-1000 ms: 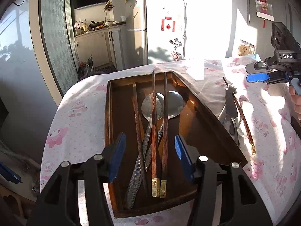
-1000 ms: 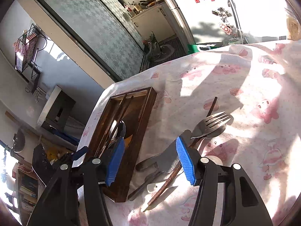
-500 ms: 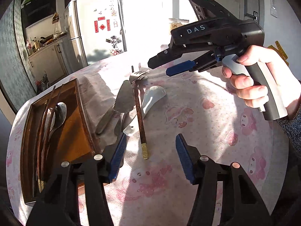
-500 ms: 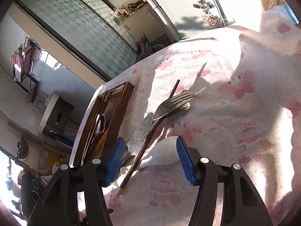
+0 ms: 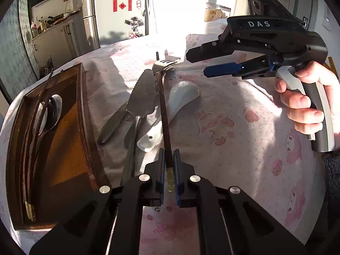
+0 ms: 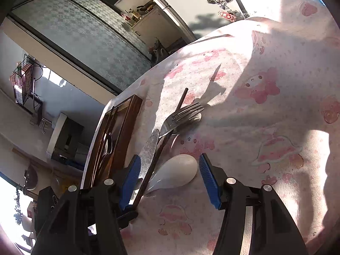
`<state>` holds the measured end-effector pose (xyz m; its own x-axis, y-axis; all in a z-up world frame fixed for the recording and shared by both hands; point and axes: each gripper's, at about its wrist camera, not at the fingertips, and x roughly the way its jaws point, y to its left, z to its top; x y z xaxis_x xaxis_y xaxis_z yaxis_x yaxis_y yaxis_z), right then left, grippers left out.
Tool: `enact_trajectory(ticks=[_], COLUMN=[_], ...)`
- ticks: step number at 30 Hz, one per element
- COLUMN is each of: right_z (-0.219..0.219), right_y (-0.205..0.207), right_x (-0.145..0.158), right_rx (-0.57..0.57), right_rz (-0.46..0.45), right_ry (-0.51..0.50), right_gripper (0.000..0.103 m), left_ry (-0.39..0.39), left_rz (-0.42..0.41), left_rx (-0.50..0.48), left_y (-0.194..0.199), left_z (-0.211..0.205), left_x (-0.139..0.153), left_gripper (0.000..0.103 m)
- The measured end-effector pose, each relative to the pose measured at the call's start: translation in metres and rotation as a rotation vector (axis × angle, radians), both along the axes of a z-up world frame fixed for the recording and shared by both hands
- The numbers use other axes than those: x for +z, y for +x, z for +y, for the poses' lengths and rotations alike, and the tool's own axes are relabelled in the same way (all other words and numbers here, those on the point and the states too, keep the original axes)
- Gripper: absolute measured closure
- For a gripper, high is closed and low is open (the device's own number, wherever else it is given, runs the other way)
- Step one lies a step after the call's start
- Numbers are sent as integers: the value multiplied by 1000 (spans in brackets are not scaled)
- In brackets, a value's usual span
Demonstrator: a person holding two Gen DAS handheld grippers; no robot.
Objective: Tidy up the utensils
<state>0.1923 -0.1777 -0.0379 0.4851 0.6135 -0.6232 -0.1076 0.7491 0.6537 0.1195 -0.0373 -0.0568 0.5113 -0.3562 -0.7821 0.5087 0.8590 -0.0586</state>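
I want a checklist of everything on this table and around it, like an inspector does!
Surface: table under a pink cartoon tablecloth.
Job's things: wooden tray holding chopsticks and a metal spoon; on the cloth beside it, a cake server, fork, white ceramic spoon and a dark chopstick.
Clutter: nothing seen.
Grippers: left gripper shut on the chopstick's gold end; right gripper open, above the white spoon.
Cables: nothing seen.
Surroundings: fridge with magnets, kitchen counter.
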Motion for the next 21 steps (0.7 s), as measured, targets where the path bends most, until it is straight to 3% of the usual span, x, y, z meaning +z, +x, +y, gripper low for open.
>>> enact_trajectory(ticks=[5,14,21], right_z=[-7,-30,-38], right_y=[-3,-20,-24], right_x=[-4,5,0], right_rx=[-37,-104,-122], right_rz=[8,-2,26], right_ry=[6,24,-23], right_gripper=[45,45,45], left_ry=[-9,-157,-181], left_rz=[-4,20,-4], left_rx=[-23,-48,-66], left_y=[-16,-14,-16], left_z=[1,-13,-38], left_x=[9,22,20], left_gripper=[95,94,96])
